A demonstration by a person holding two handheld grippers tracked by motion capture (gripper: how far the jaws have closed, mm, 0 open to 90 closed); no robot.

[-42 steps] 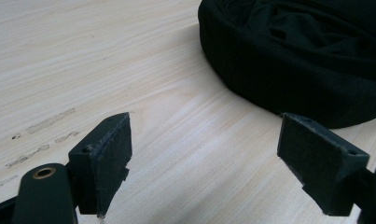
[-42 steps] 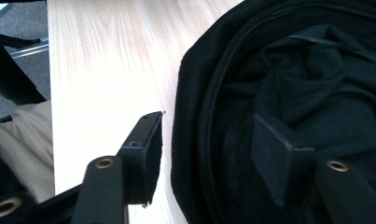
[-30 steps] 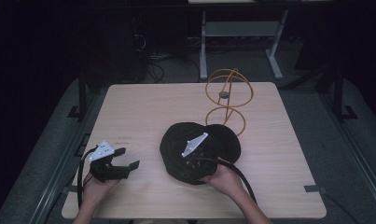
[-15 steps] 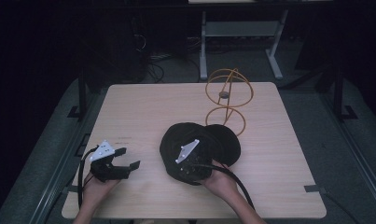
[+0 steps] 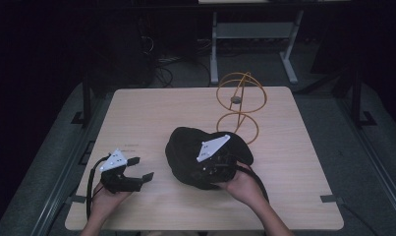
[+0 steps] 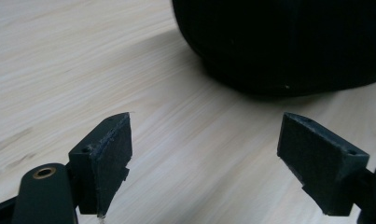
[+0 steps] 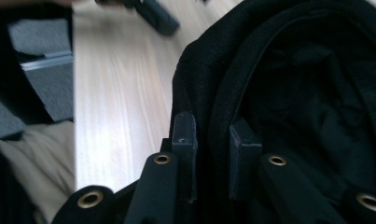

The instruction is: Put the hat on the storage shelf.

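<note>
Right gripper point(image 7: 212, 140): its jaws have just been closing and now pinch the edge band of the black cap point(image 5: 195, 147), one pad outside the fabric and one inside, so the rim can serve as a handle for lifting.
Black cap: directly around and ahead of the right gripper's jaws; its hollow, lined inside opens past the inner pad, and the crown bulges away toward the middle of the wooden table point(image 5: 151, 108). It looks partly raised at the gripped side, though that is a judgement.
Left gripper point(image 6: 204, 154): jaws spread wide with nothing between them, resting low over the table off to the cap's other side, apparently kept ready while the other hand works.
Cap from the left gripper: ahead and slightly to the right of its open jaws, near but apart.
Wire stand point(image 5: 241, 105): beyond the cap, farther from both grippers, its orange loops upright; likely where a cap would sit.
</note>
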